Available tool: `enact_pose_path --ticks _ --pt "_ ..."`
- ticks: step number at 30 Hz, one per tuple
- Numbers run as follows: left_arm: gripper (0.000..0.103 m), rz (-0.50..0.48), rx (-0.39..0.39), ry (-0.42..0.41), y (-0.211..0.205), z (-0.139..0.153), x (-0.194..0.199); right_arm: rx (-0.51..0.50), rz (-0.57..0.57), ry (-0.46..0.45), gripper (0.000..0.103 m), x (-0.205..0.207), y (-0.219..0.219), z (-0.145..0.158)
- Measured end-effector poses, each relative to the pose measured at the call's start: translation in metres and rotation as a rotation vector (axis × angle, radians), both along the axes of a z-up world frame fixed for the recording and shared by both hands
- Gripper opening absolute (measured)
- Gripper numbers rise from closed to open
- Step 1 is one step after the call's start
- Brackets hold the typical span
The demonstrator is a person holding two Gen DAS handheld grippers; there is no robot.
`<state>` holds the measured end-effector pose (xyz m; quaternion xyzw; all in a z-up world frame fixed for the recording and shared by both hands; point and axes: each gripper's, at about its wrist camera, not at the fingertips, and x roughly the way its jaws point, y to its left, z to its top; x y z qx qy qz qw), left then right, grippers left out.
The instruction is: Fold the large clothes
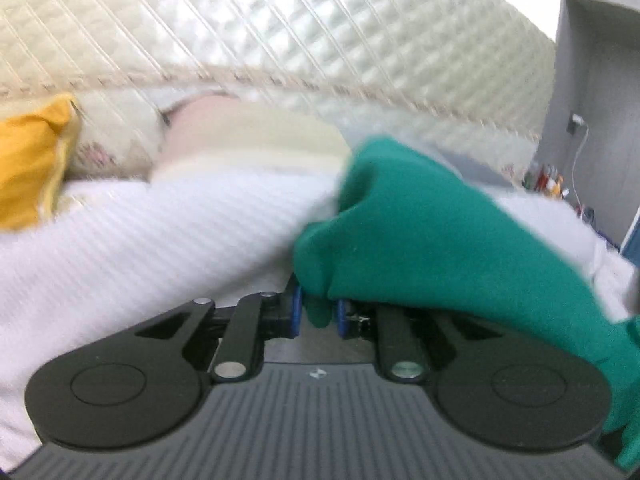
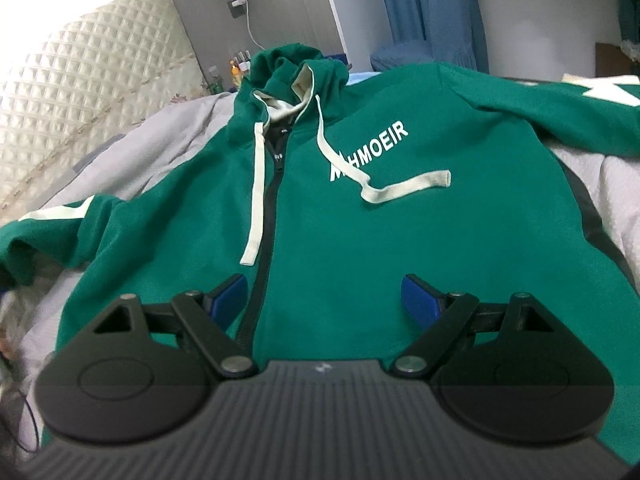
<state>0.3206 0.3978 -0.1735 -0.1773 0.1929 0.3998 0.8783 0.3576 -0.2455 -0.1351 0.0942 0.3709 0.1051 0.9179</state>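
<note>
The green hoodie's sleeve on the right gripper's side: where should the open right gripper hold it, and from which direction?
Probably near the cuff end of the sleeve, which lies spread flat toward the upper right of the hoodie. The right gripper hovers open over the hem; come down from above and pinch the sleeve's edge.

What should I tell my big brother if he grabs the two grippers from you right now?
Left gripper: shut on a bunch of the green hoodie, probably a sleeve end, over the white bedding.
Right gripper: open, holding nothing, above the hoodie's lower front beside the zipper.
The hoodie lies front up and spread out on the bed, hood at the far end, both sleeves out to the sides, drawstrings loose across the chest.
Done: laid out flat. No fold shows yet.
Left: probably bring the sleeves in, then fold the body.
</note>
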Motion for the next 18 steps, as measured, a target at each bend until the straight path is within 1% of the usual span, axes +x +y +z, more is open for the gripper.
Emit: enact_pose_path --ticks 2,4,5,7,8,10,13,16,18 --pt "0.017 0.012 0.014 -0.013 0.014 0.018 -0.01 0.012 -0.002 0.004 0.085 0.0 -0.001 0.0" --pt "0.015 0.027 0.046 -0.027 0.027 0.037 -0.016 0.017 -0.009 0.008 0.085 0.001 -0.001 0.0" --pt "0.015 0.037 0.071 -0.035 0.031 0.049 -0.018 0.021 -0.009 0.011 0.085 0.002 -0.001 0.0" --pt "0.014 0.065 0.15 -0.059 0.037 0.073 -0.022 0.026 -0.008 0.014 0.085 0.003 -0.001 -0.001" --pt "0.014 0.066 0.183 -0.059 0.042 0.084 -0.021 0.026 -0.006 0.014 0.085 0.004 0.0 -0.001" --pt "0.014 0.078 0.215 -0.021 0.052 0.096 -0.012 0.028 -0.005 0.019 0.085 0.007 0.001 -0.003" --pt "0.014 0.132 0.199 0.05 0.074 0.095 0.005 0.032 -0.005 0.031 0.085 0.009 0.001 -0.006" --pt "0.014 0.177 0.163 0.167 0.095 0.075 0.026 0.029 -0.008 0.041 0.085 0.011 0.0 -0.009" --pt "0.015 0.209 0.099 0.225 0.111 0.059 0.035 0.033 -0.008 0.047 0.085 0.013 -0.001 -0.012"
